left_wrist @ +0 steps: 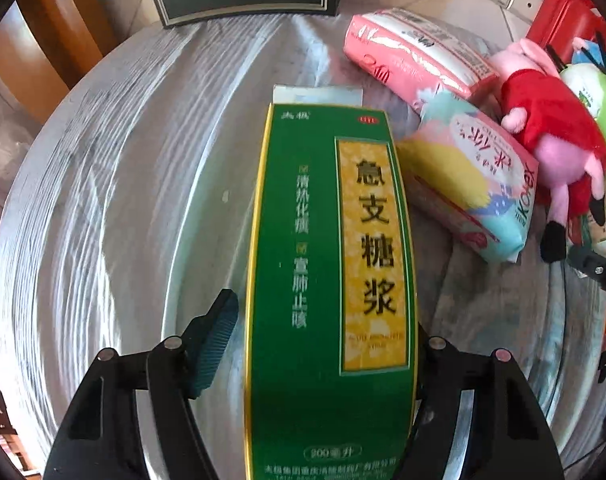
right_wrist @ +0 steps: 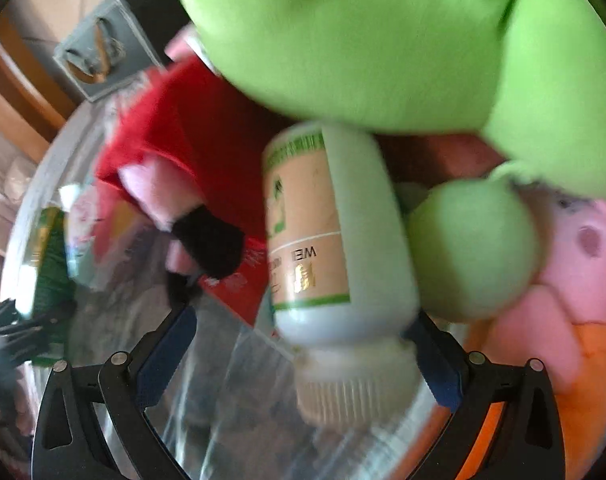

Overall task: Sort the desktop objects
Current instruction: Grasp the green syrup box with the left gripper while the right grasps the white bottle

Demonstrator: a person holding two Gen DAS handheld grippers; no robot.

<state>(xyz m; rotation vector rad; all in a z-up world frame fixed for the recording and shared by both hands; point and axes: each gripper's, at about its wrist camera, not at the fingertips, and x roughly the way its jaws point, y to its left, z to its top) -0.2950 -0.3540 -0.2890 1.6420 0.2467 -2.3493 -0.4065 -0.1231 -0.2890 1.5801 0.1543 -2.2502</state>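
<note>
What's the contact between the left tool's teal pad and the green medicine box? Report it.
Apart. The left wrist view shows a strip of tabletop between the teal pad and the green medicine box.

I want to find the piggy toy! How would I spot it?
Look at the heap of things on the right of the table. The pig lies between the pastel tissue pack and the green plush. It alone is pink, wears a red dress and has black feet.

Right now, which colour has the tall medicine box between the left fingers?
The medicine box is dark green with a yellow label panel, clearest in the left wrist view.
</note>
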